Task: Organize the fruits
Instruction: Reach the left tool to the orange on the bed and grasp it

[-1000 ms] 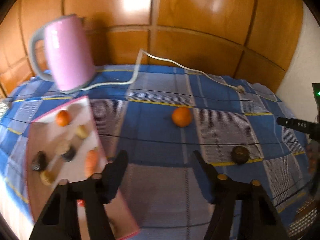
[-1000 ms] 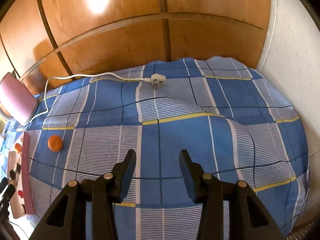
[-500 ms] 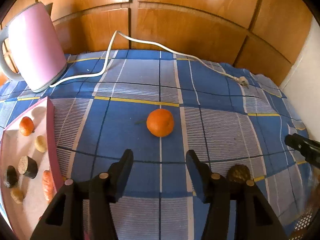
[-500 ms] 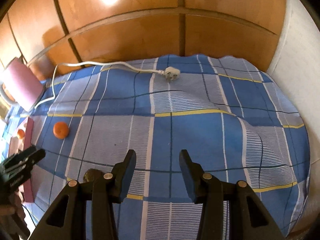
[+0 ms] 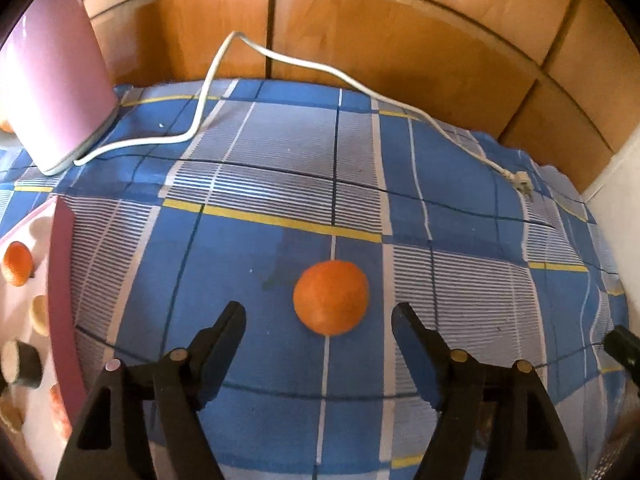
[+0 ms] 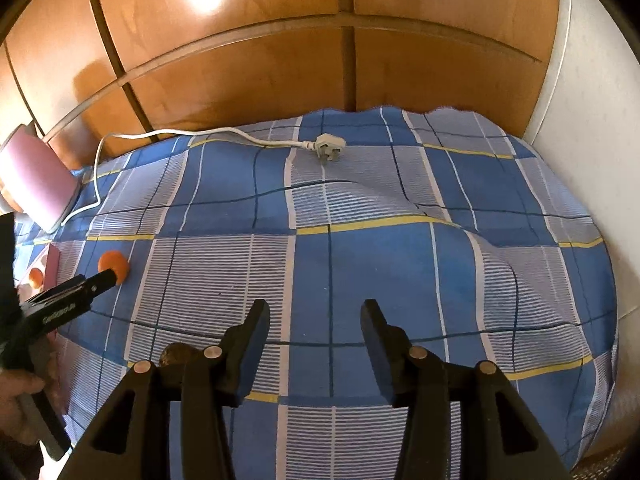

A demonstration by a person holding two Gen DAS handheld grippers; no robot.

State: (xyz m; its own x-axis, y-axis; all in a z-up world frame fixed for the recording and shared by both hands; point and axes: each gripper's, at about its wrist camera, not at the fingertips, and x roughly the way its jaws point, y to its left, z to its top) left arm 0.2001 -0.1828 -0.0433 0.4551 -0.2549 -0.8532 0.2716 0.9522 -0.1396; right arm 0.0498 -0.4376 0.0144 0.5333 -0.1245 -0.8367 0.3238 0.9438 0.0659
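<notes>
While the blue checked cloth is filling more of the left wrist view than it was a second ago, the pink kettle is sliding off toward the upper left corner and the pink tray is shrinking to a strip at the left edge, which means the left hand is swinging away from the tray and closing in over the open cloth. What the cloth is lying on is hidden, so whether it is a bed or a surface cannot be told. The tray is already carrying several small pieces, a small orange one among them, so part of the sorting is looking done. The white cord is trailing from the kettle across the far side, well apart from the action. The orange is lying loose on the cloth and is now sitting between and just ahead of the tips of the left claw, untouched. That claw has just been opening and is standing spread, wide enough to straddle the fruit, so a grab is probably coming next, followed by a carry back to the tray. The right claw is hanging spread and empty over bare cloth, holding its place, with a dark round fruit peeking out behind its left finger.
</notes>
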